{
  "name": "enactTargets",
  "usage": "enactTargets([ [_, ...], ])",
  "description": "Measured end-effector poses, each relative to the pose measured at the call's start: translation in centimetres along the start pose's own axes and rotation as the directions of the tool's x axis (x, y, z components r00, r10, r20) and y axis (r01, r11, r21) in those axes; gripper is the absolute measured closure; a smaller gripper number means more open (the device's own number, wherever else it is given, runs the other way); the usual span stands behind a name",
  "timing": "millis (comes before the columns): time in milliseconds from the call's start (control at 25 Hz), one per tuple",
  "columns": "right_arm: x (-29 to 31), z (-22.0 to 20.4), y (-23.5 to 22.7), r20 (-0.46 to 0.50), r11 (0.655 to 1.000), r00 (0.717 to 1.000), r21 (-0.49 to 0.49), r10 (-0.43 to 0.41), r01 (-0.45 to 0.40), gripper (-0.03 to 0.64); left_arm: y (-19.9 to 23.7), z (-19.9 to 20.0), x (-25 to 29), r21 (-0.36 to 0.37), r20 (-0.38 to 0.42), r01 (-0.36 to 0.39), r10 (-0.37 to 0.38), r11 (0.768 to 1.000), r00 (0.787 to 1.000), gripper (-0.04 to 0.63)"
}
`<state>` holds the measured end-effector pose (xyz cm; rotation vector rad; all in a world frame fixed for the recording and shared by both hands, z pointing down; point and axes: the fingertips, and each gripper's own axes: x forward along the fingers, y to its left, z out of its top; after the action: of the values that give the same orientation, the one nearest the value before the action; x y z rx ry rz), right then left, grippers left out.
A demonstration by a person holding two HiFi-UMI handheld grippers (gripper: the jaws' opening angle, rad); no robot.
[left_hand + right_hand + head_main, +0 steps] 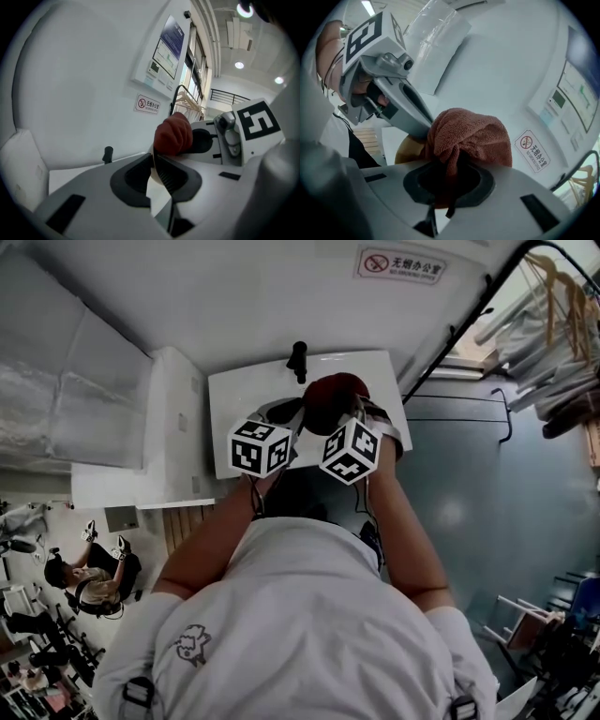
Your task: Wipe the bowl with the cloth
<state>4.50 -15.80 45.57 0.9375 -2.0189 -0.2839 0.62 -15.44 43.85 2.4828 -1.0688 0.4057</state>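
Note:
A rust-red cloth (471,136) is bunched into a ball, and my right gripper (447,173) is shut on its gathered folds. The cloth (336,395) sits against a pale bowl (405,150), most of which is hidden behind it. My left gripper (153,171) is shut on the bowl's thin rim (157,180), with the cloth (173,133) just beyond its jaws. In the head view both grippers meet above the white table (244,395), the left one (286,423) left of the cloth and the right one (354,418) beside it. Bowl and cloth are held up off the tabletop.
A short black post (298,360) stands at the table's far edge by the white wall. A no-smoking sign (400,263) hangs on that wall. A white cabinet (173,399) adjoins the table on the left. A rack of hangers (553,315) stands far right. A seated person (94,577) is at lower left.

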Motion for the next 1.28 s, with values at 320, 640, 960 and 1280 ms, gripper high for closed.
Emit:
enactTargets([
  [320, 0.4, 1.8, 4.4, 0.040, 0.985, 0.986, -0.059, 0.162, -0.160, 0.566, -0.1, 1.0, -0.7, -0.043, 0.055, 0.019, -0.016, 0.999, 0.998, 0.561],
  [640, -0.6, 1.4, 8.1, 0.015, 0.943, 0.944, -0.041, 0.330, -0.329, 0.566, 2.6, 1.4, -1.3, -0.047, 0.083, -0.032, 0.036, 0.998, 0.996, 0.558],
  [960, -0.9, -1.4, 1.8, -0.081, 0.991, 0.988, -0.016, 0.131, -0.132, 0.566, 2.8, 1.6, -1.4, -0.052, 0.063, -0.037, 0.041, 0.998, 0.997, 0.558],
  [1280, 0.7, 1.0, 2.6, -0.050, 0.989, 0.995, -0.111, 0.088, -0.093, 0.566, -0.3, 1.1, -0.3, -0.087, 0.062, 0.041, -0.036, 0.995, 0.997, 0.563],
])
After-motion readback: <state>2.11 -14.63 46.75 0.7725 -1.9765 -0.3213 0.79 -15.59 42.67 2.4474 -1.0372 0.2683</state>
